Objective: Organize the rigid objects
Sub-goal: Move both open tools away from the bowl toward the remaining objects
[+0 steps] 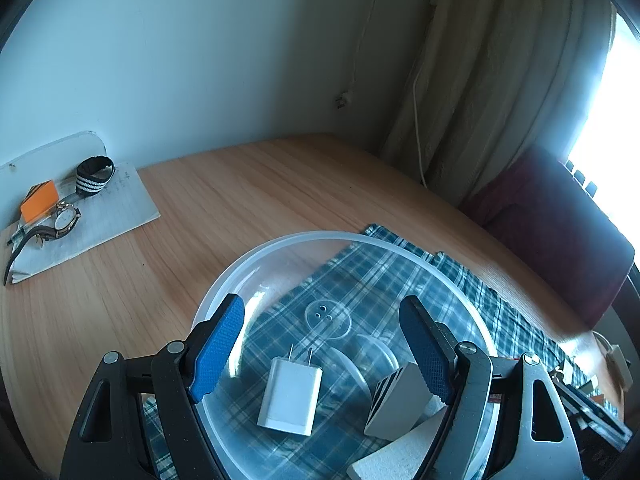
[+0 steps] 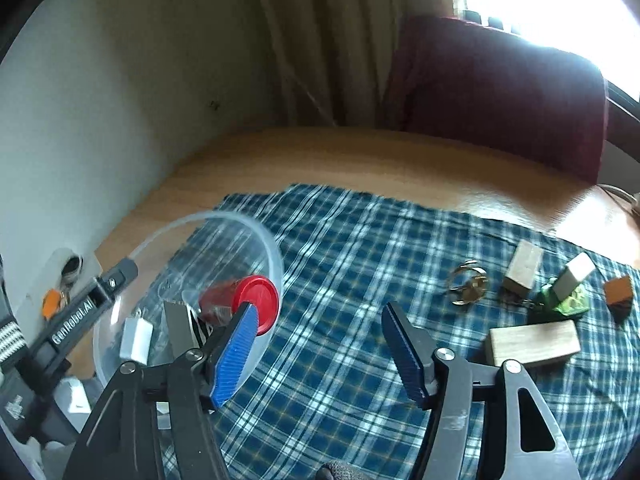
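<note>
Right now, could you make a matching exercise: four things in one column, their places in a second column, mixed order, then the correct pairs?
1. white plug-in charger
2. wristwatch with dark strap
3. long pale wooden block
4. dark red chair

A. on the checked blue cloth
B. on the white paper
C. behind the wooden table
D. inside the clear plastic bowl

Pairs: 1-D, 2-B, 3-A, 4-C

Glossy clear plastic bowl (image 1: 440, 268), seemingly cotton cloth (image 2: 360, 240).

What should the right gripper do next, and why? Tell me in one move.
Probably swing the open right gripper toward the nearest wooden block on the plaid cloth: its jaws are empty, the red cap already sits in the clear bowl, and loose pieces remain outside.
</note>
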Available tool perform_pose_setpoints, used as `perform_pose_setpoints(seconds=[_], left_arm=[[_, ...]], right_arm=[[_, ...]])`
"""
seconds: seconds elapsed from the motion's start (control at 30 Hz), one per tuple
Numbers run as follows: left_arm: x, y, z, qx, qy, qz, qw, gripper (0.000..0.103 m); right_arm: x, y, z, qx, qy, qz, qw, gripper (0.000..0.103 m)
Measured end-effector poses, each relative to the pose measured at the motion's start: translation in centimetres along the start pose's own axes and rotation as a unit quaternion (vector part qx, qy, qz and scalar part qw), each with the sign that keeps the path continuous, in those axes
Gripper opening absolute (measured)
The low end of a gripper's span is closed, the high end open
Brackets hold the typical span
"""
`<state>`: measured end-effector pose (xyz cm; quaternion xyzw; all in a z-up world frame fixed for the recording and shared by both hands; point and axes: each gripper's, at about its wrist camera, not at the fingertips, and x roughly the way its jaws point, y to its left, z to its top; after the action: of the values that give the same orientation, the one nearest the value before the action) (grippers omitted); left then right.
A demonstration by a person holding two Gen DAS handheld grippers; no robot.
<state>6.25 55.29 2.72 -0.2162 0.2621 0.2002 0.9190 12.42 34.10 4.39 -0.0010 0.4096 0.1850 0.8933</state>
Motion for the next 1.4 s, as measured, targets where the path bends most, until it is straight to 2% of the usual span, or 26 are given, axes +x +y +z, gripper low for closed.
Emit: perform_pose_setpoints(seconds=[0.13, 0.27, 0.57, 0.93, 1.4], left_arm=[[0.0, 0.0, 0.1, -0.001, 0.0, 0.0, 1.0, 0.081], [0.2, 0.0, 0.0, -0.002, 0.004, -0.002, 1.0, 0.081], [0.2, -0.2, -0.1, 0.001, 0.008, -0.004, 1.0, 0.081], [0.2, -0.2, -0.1, 0.001, 0.008, -0.005, 1.0, 0.081], [0.3, -0.1, -0.1, 0.007, 0.008, 0.001, 0.9999, 0.081]], right_arm=[[1.9, 1.5, -0.3, -0.031, 0.025, -0.002, 0.999, 0.069], [2.0, 2.0, -0.5, -0.04, 0.026, 0.0, 0.999, 0.069], [1.5, 1.1, -0.5, -0.018, 0.024, -0.002, 1.0, 0.07], [0.8, 0.4, -1.2, -0.006, 0.022, -0.008, 1.0, 0.08], [0.1, -2.3, -2.5, 0.025, 0.024, -0.027, 0.999, 0.08]])
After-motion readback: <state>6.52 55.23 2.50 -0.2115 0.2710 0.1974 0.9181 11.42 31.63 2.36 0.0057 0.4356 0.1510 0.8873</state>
